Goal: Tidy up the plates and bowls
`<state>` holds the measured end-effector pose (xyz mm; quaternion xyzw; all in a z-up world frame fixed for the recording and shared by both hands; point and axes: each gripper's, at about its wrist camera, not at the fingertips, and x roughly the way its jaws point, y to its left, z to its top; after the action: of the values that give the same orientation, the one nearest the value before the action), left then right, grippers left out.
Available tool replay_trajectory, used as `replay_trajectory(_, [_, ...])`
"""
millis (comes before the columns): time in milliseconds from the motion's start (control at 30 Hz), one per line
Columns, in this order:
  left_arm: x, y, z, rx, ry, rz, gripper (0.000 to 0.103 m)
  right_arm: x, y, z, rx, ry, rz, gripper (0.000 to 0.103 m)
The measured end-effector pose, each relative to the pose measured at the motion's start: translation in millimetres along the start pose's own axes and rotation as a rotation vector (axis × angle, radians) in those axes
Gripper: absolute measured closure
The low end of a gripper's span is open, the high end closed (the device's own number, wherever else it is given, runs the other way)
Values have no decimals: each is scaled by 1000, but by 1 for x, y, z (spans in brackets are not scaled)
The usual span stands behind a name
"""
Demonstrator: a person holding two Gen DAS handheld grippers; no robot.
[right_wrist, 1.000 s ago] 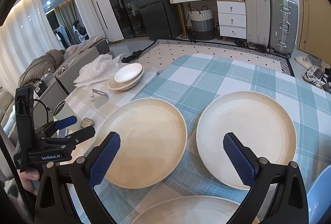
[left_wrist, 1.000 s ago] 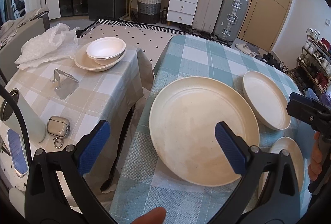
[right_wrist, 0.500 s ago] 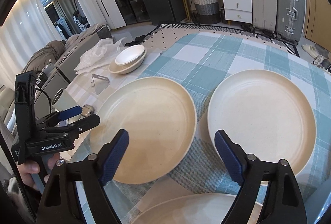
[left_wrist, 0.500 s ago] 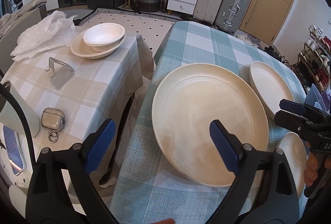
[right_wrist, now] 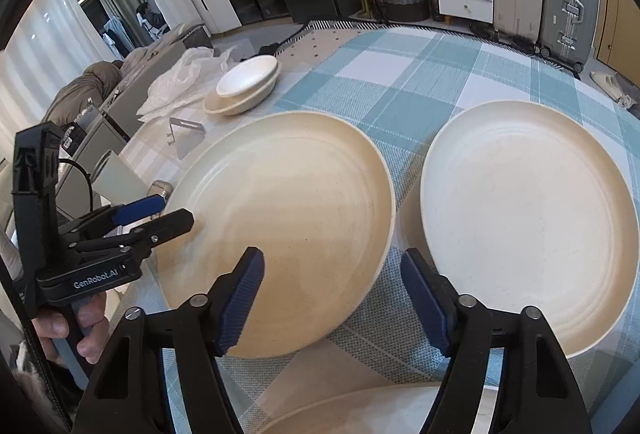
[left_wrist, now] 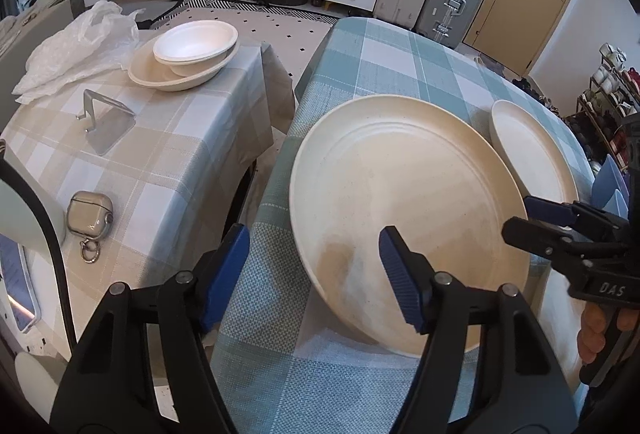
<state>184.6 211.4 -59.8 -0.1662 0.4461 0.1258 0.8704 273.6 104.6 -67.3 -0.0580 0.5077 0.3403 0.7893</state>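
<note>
Here the left gripper point(left_wrist: 314, 266) hangs jaws spread, straddling the near-left rim of the large cream plate point(left_wrist: 404, 218), which lies flat on the blue-check table point(left_wrist: 360, 73). The right gripper point(right_wrist: 332, 298), jaws also spread, straddles that plate's near-right rim. Right of the plate lies a second plate point(right_wrist: 528, 226), nearly touching it; a third plate's rim point(right_wrist: 360, 406) shows nearest, only in the right wrist view. Beyond the plate's left, on the beige-check table point(left_wrist: 160, 161), a white bowl point(left_wrist: 196, 43) nests inside a cream dish point(left_wrist: 176, 71). Only the left wrist view shows the earbud case point(left_wrist: 90, 211).
</note>
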Motion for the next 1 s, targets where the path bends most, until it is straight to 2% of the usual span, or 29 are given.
replay_trajectory(267, [7, -1, -1, 3, 18, -1, 52, 11, -3, -1, 16, 19, -22, 49])
replay_trajectory(367, [9, -3, -2, 5, 21, 3, 60, 13, -4, -2, 14, 24, -33, 58])
replay_trajectory(533, [11, -9, -3, 29, 22, 6, 72, 13, -2, -3, -3, 22, -54, 66])
replay_trajectory(800, [11, -8, -3, 25, 12, 33, 84, 12, -2, -4, -14, 14, -78, 71])
replay_trajectory(1000, [7, -12, -7, 50, 1, 55, 84, 10, -1, -6, -20, 3, -97, 72])
